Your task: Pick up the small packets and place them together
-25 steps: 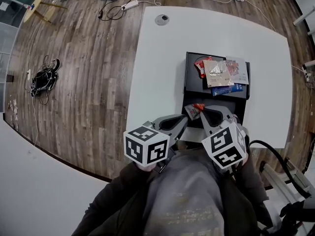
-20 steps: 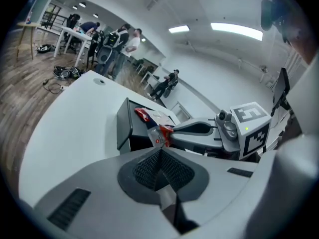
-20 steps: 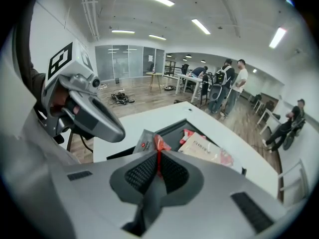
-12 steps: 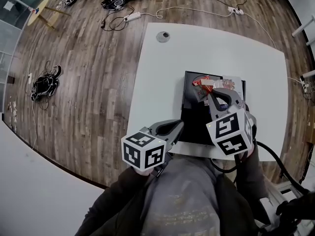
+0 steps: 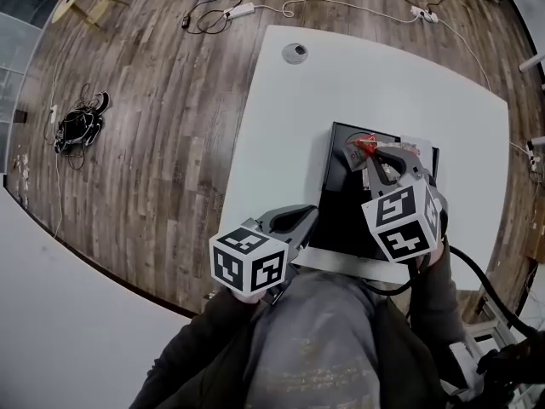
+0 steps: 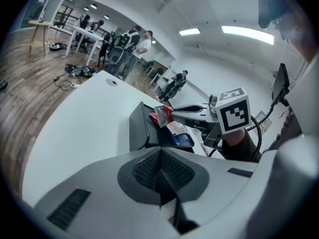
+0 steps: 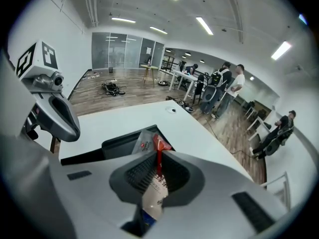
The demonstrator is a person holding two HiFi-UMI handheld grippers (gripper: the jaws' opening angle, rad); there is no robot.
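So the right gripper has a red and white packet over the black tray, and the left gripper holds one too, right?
No. The left gripper holds nothing: the left gripper view shows its jaws together and empty. The right gripper does grip the red and white packet over the black tray, its jaws having just opened slightly.

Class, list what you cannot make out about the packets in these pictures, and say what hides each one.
Left gripper view: the pile on the tray is small and overlapping, so its packets cannot be counted.
Head view: the right tool covers most of the pile.
Right gripper view: the held packet has print too small to read; its lower end is hidden between the jaws.
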